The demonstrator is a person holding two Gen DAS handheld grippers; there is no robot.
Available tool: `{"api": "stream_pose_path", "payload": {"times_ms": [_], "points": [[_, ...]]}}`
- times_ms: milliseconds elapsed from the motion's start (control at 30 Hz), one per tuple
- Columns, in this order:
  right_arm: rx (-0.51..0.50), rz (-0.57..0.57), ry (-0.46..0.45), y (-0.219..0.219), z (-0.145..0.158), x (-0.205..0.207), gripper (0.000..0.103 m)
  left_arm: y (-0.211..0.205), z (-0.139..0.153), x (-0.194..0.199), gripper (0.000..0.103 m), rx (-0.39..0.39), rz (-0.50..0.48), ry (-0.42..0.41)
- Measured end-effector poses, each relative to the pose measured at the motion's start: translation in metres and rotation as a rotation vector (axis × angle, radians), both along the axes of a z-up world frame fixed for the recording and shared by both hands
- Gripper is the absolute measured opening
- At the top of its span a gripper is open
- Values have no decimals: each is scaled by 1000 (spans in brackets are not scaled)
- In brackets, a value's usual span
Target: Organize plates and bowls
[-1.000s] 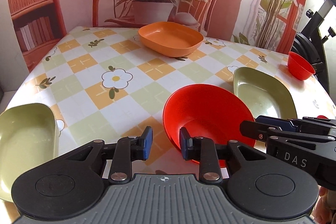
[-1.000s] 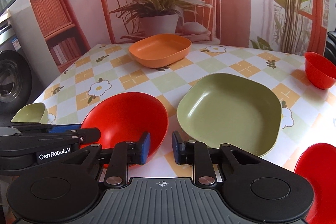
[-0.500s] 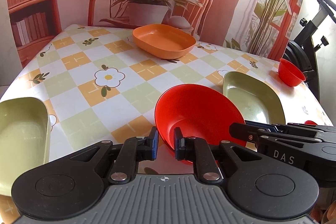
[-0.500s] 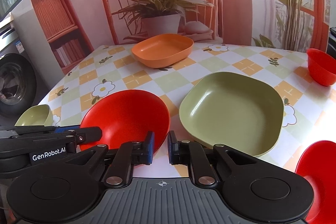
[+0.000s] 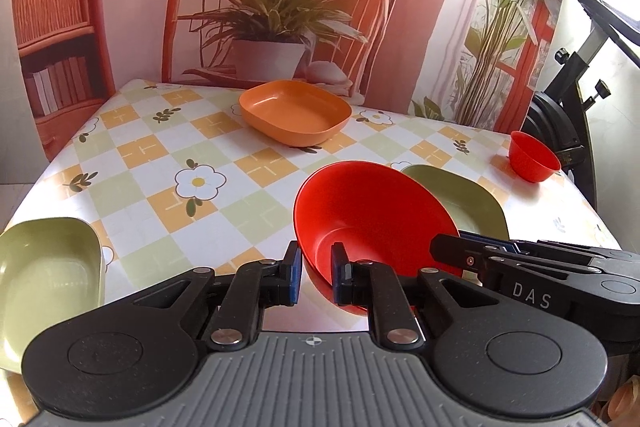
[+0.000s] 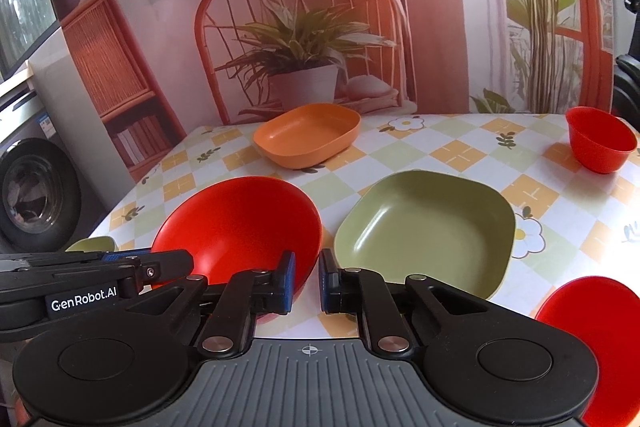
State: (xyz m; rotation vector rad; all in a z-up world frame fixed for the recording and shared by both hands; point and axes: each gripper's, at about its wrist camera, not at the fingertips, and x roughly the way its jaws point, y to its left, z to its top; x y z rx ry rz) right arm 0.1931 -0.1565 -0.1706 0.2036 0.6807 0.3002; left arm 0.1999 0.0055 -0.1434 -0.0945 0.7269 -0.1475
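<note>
L gripper (image 5: pixel 314 277): my pads clamp red bowl (image 5: pixel 372 215) rim, bowl tilted
R gripper (image 6: pixel 306 281): narrow gap, nothing held, beside green plate (image 6: pixel 428 235)

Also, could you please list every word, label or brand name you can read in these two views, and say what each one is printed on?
"DAS": on the side of the right gripper, as seen from the left wrist view.
"GenRobot.AI": on the side of the left gripper, as seen from the right wrist view.
A blue sticker on the washing machine is too small to read.
The book spines on the printed backdrop show no legible text.
</note>
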Motion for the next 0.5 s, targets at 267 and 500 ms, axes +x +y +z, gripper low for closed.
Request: {"api": "stream_pose_path", "payload": {"times_ms": [267,500], "points": [[53,-49,-52,-30,19,-11,11,-19,19,1,16,8,-46,-7],[102,-122,-99,-71,35,-24,11,-48,33,9,17,11,-126,-3]]}}
